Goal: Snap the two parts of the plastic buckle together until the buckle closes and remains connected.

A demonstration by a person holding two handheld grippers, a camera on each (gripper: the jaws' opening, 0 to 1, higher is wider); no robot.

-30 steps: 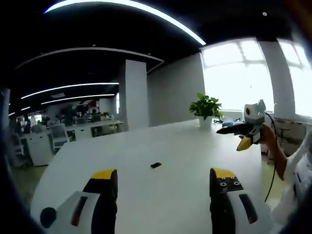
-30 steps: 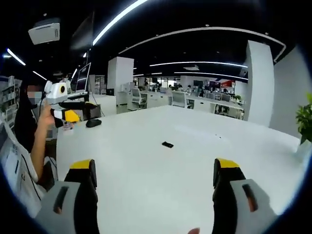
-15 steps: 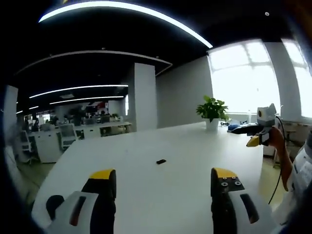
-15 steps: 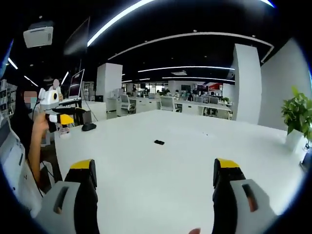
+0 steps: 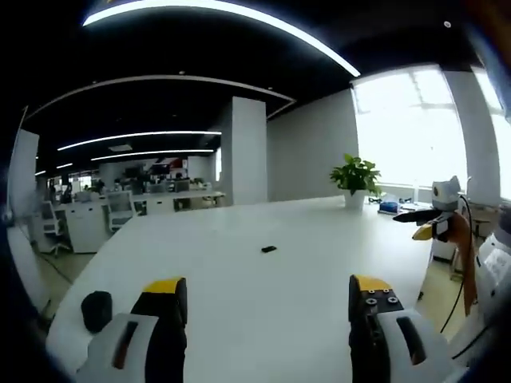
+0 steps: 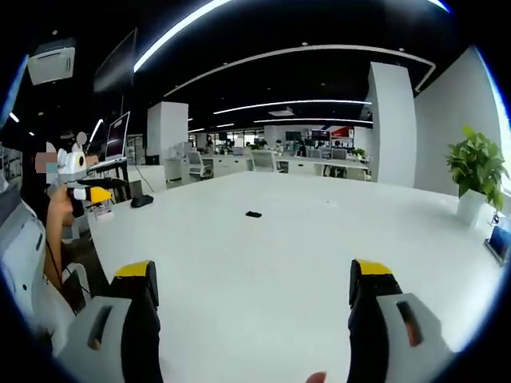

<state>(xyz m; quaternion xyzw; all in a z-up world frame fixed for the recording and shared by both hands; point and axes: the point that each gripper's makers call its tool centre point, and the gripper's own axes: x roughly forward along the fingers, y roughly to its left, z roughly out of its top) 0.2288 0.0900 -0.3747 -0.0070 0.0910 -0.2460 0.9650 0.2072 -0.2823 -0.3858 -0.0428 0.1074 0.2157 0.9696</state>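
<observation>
A small black buckle (image 5: 269,249) lies alone on the big white table (image 5: 239,279), far ahead of both grippers; it is too small to tell its parts apart. The right gripper view has the same buckle (image 6: 253,214) near the table's middle. My left gripper (image 5: 267,299) is open, its yellow-tipped jaws wide apart with nothing between them. My right gripper (image 6: 251,283) is open too, over the near table edge. In the left gripper view the right gripper (image 5: 427,227) is held up in a hand at the far right. The left gripper (image 6: 92,191) appears at the left of the right gripper view.
A potted plant (image 5: 355,177) stands at the table's far corner by the window. A black computer mouse (image 5: 97,310) lies near the table's left edge, and the mouse (image 6: 142,201) also shows at the left. A monitor (image 6: 116,137) stands beyond it. Office desks and chairs fill the background.
Both cameras have pulled back and risen, so the buckle looks smaller and farther. The mouse has come into the left gripper view. The buckle has not moved.
</observation>
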